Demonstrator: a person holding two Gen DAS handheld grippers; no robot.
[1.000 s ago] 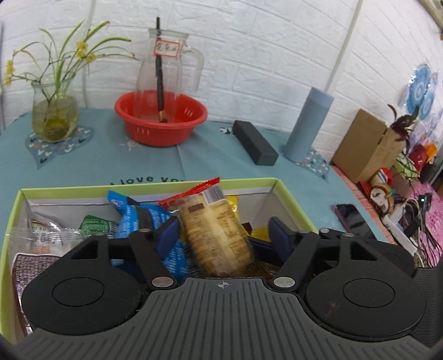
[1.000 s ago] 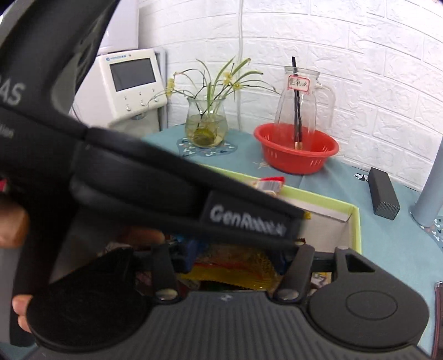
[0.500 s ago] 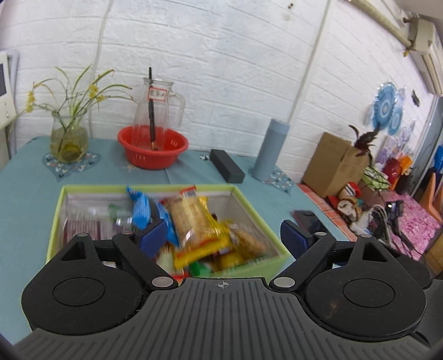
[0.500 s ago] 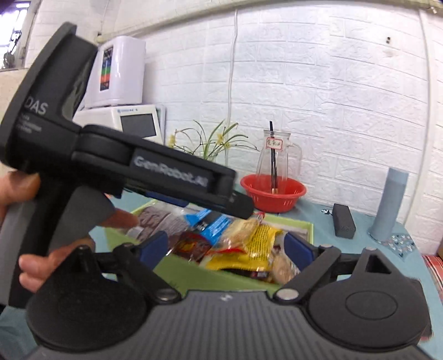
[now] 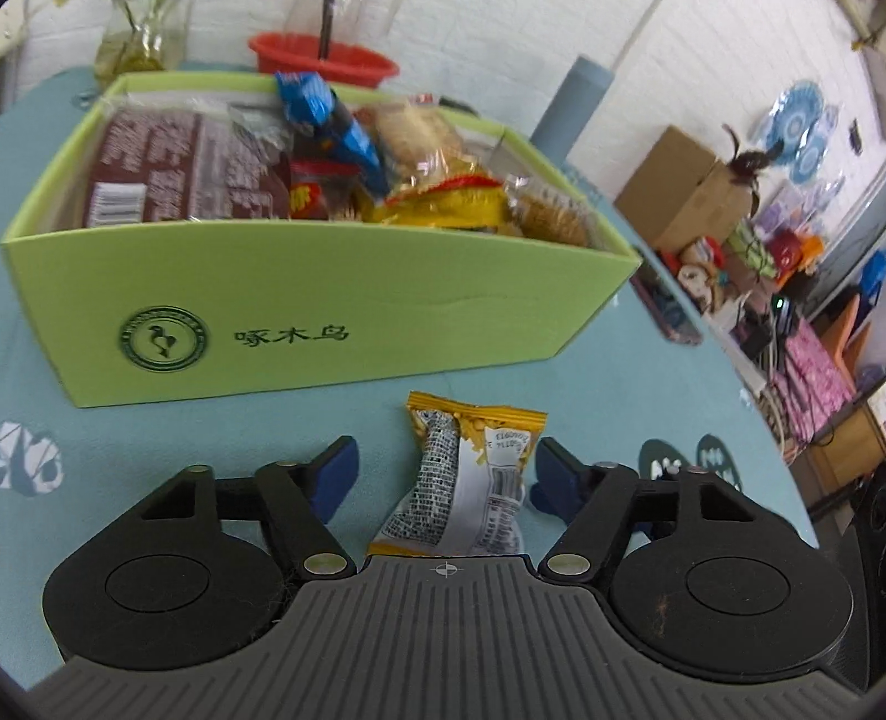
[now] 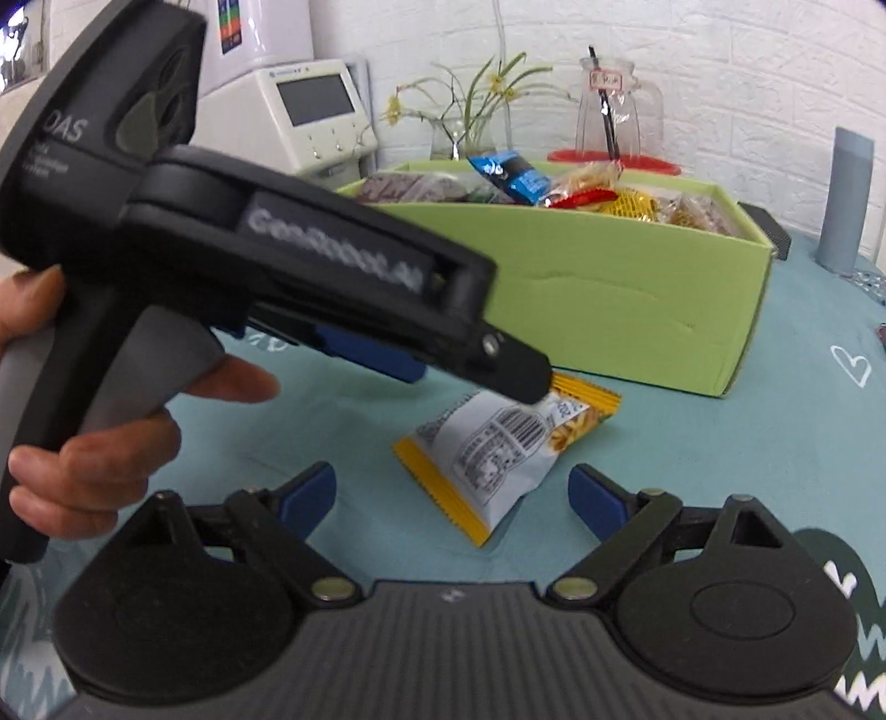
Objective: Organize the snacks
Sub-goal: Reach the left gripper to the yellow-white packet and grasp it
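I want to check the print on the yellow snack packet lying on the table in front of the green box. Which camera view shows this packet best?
The left wrist view: the yellow snack packet lies unobstructed between the left gripper's open jaws. In the right wrist view the packet is partly covered by the left gripper's tip.

Near end of the yellow snack packet [image 5: 462, 482] hidden under the left gripper's [image 5: 443, 471] body; print on it too small to read.

In the right wrist view, the left gripper [image 6: 310, 277] covers the packet's [image 6: 498, 443] far corner and the left part of the green box [image 6: 609, 288]; its lettering is blurred.

Beyond the box: vase [image 5: 138, 44] and glass jug [image 5: 354, 16] cut off by the top edge (only bases show). Snacks in the box [image 5: 332, 160] blurred, labels unreadable.
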